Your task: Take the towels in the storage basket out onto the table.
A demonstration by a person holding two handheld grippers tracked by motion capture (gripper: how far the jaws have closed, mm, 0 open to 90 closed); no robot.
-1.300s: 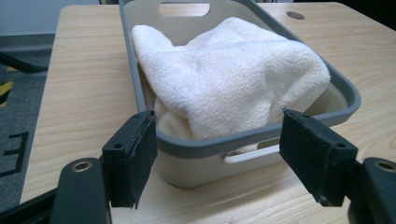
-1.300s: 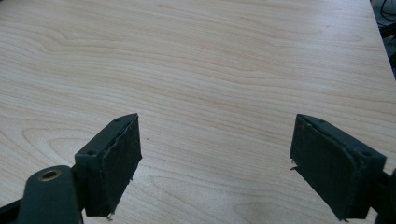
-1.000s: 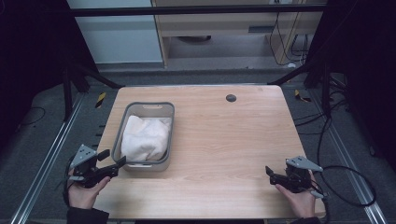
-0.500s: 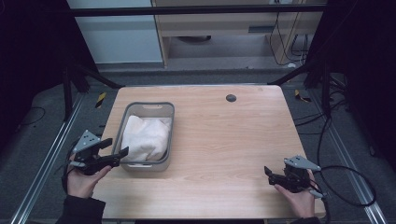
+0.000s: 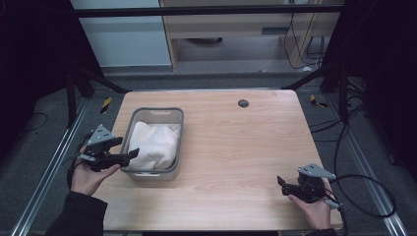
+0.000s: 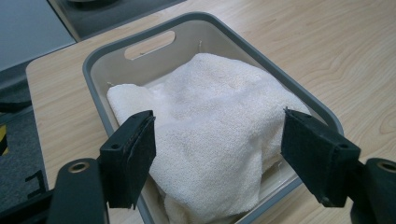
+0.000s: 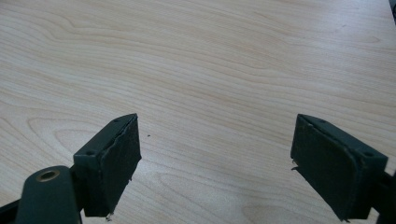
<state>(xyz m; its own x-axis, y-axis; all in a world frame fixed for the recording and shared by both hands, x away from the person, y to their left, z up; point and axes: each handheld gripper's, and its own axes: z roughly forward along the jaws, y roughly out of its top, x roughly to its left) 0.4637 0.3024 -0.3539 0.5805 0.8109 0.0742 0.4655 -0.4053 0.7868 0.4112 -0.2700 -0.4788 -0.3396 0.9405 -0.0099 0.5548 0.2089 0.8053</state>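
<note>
writing: none readable | left tongs (image 5: 129,154) spread, nothing pinched, at near-left rim of grey bin (image 5: 180,129) over white towel (image 5: 154,144) | towel in bin, left half of bench (image 5: 246,147) | right tongs (image 5: 281,183) spread, empty, near bench's front-right edge | bare wood between bin and right tongs

**Towel in the tub, left side of the table**

The towel (image 5: 153,145) lies in the tub (image 5: 156,112), on the table's (image 5: 236,147) left half. Left gripper (image 5: 129,155) sits just at the tub's near left edge; right gripper (image 5: 281,184) sits well apart, over the near right corner.
</note>
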